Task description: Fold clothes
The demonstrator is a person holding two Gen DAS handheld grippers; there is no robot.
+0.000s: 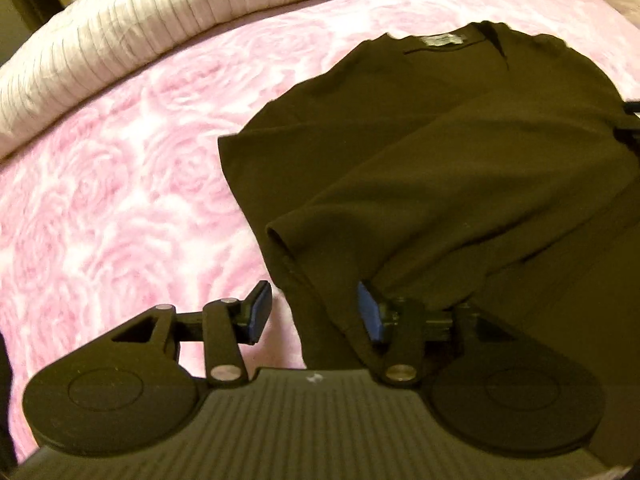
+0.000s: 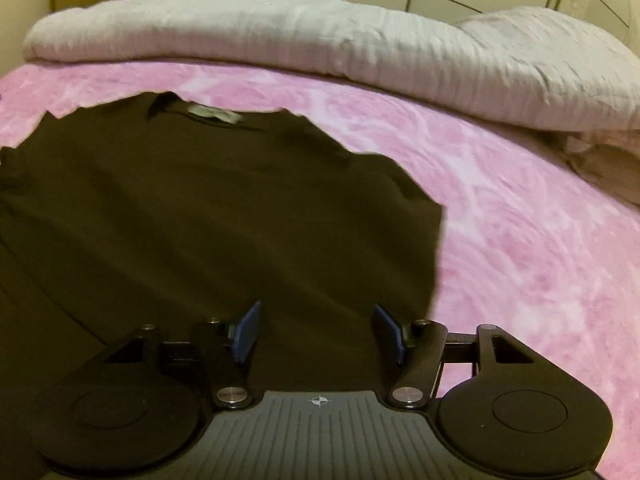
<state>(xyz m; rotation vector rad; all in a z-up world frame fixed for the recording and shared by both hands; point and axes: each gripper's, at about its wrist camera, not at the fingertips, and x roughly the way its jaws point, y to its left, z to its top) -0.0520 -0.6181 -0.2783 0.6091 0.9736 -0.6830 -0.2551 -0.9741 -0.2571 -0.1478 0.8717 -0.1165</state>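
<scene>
Your left gripper (image 1: pixel 314 312) has its two blue-padded fingers (image 1: pixel 258 312) standing apart, with nothing clamped. The dark brown knit sweater (image 1: pixel 420 152) lies flat on the pink rose-patterned plush blanket (image 1: pixel 112 184), ahead of those fingers and off to their right. A folded-over sleeve or side flap of the sweater runs down toward you; its cuff end drapes over the right finger and partly hides that pad, though the pads do not press on the cloth. Your left finger stands clear over bare pink blanket, just beside the sweater's edge.

Your right gripper (image 2: pixel 318 334) also has its fingers (image 2: pixel 248 332) spread wide, gripping nothing. Here the sweater fills the space between and ahead of the fingers and stretches away to their left; its right edge passes just outside the right finger, with pink blanket beyond it. Whether the pads touch the fabric below cannot be told.

The sweater's neckline, with a pale label (image 2: pixel 216 114) inside it, lies at the far end from both grippers. Beyond it, a pale ribbed quilt (image 2: pixel 280 36) is bunched along the far side of the bed.
</scene>
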